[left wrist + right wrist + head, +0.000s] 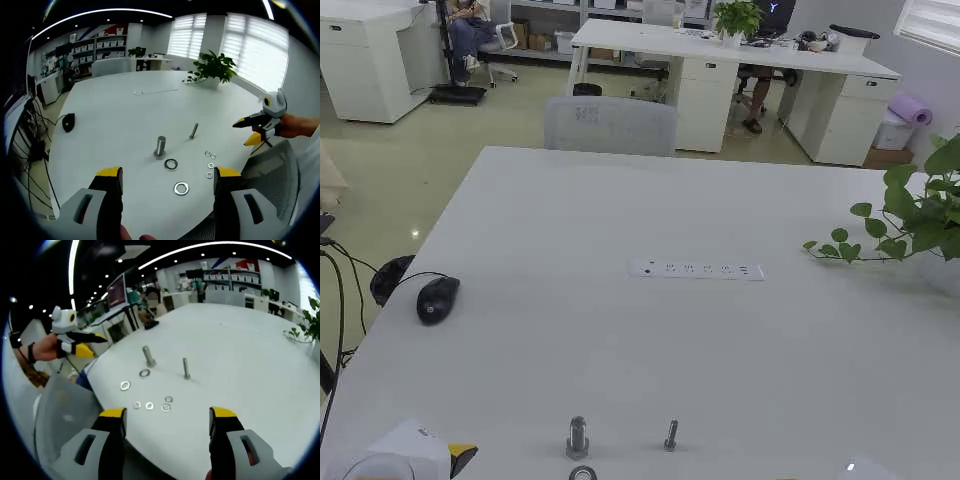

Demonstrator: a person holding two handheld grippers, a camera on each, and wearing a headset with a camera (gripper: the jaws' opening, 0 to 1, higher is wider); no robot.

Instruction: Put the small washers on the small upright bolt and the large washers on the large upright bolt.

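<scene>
- The left gripper [169,172] and right gripper [167,412] hover off the near edge of the desk [125,100], fingers wide and empty; no washer is on a bolt yet
- The small washers [210,160] lie flat in a tight cluster near that edge, right of the two large washers [171,164]; a pinch could lift two at once or skid one off the desk
- The large bolt [160,147] and, to its right, the small bolt [194,131] seem to stand loose just beyond the washers; a knock while threading could topple either
- A large washer would likely slip over the small bolt unnoticed
</scene>
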